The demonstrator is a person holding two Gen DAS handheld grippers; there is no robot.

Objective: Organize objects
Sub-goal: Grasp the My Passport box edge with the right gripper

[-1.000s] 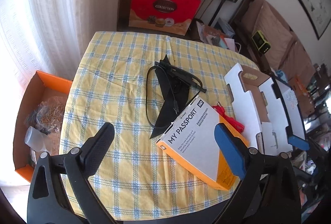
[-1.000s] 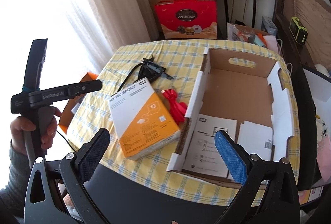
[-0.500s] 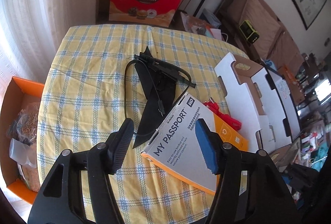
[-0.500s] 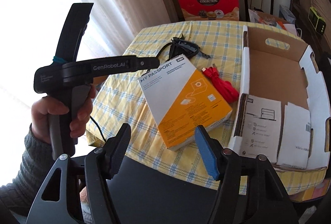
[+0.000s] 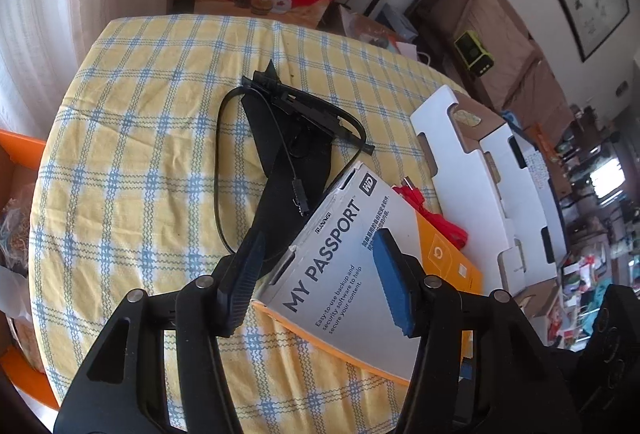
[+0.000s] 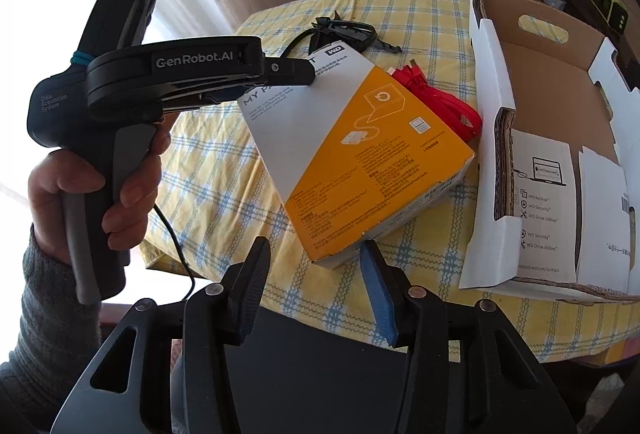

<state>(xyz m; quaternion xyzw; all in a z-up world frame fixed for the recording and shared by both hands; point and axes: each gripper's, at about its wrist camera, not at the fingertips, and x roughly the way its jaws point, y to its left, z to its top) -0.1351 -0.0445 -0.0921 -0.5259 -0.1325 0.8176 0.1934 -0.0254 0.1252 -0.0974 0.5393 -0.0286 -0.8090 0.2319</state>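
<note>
Left wrist: both tongs (image 5: 318, 258) (image 6: 314, 262) half-closed, empty, over box (image 5: 360, 266).

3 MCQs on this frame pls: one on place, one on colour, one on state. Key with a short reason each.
1. The red cable lies:
A. inside the cardboard tray
B. on the cloth between the drive box and the tray
C. on the floor

2. The drive box is:
A. white and orange
B. green and black
C. all red

3. The cardboard tray holds:
A. the drive box
B. only paper sheets
C. the black cable

Key:
1 B, the cable sits beside the tray's white wall.
2 A, white top with an orange panel.
3 B, only printed sheets lie in it.
</note>
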